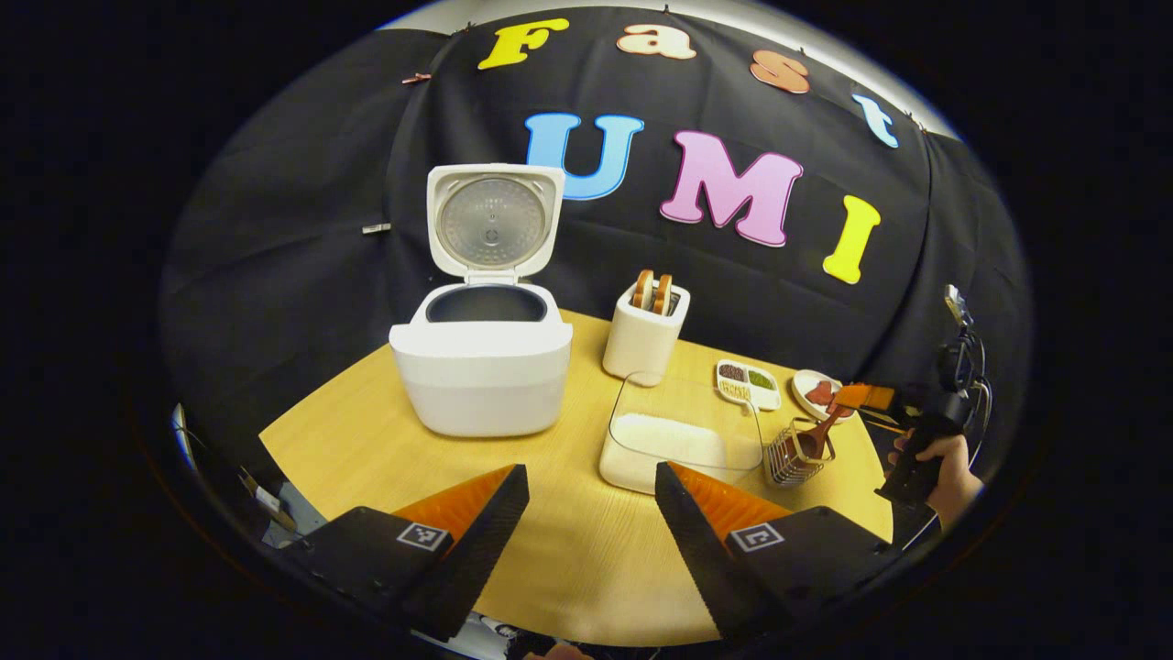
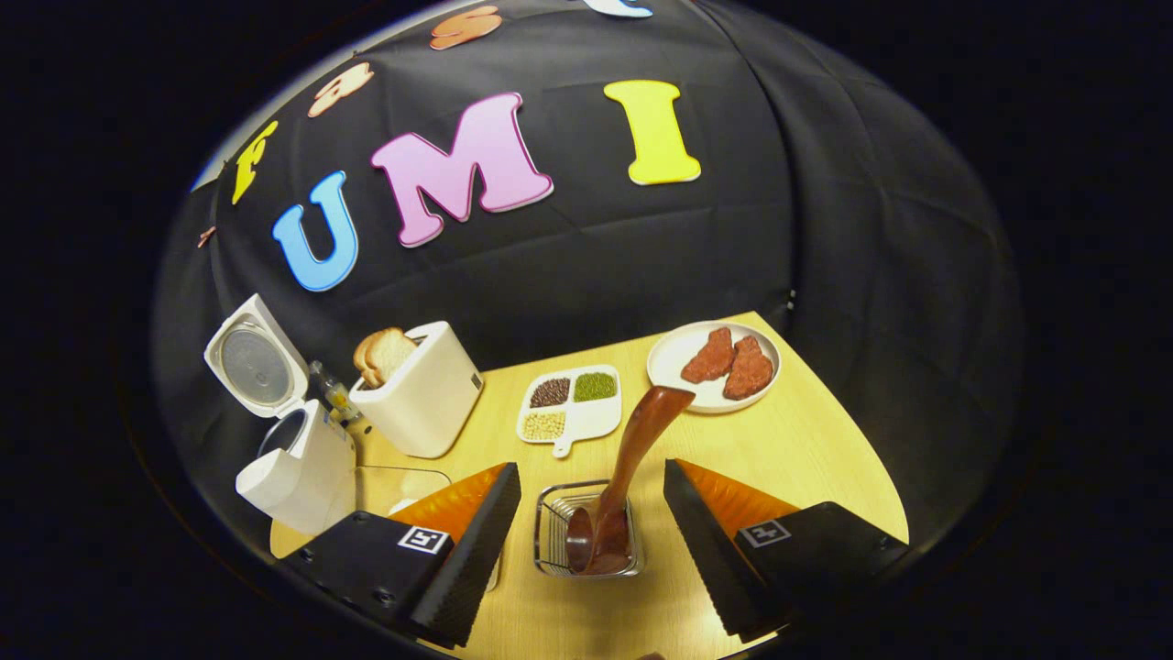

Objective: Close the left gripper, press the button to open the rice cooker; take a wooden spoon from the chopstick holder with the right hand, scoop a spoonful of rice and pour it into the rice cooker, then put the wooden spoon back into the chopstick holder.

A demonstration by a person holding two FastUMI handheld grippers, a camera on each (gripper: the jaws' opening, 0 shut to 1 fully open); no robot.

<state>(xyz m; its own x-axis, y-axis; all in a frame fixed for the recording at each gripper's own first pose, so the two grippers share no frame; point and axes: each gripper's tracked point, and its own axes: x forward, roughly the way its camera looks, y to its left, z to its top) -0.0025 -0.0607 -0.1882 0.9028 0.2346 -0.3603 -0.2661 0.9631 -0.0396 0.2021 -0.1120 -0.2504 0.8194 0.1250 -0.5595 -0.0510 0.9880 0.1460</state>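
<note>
Fingers of the right gripper [image 2: 591,513] stand apart on either side of the wire holder [image 2: 586,541], where the wooden spoon [image 2: 632,458] leans untouched. Left gripper [image 1: 591,509] is also spread wide, facing the rice cooker [image 1: 483,362], whose lid [image 1: 493,220] stands open.

Both views are evenly lit from above, bright on the wooden table [image 1: 586,550] and dim toward the black cloth wall. Shadows under things are soft and short. Faint glare sits on the rice cooker [image 1: 481,376] lid. Focus is sharp centrally; fisheye distortion bends the table's edges and darkens the rim.
</note>
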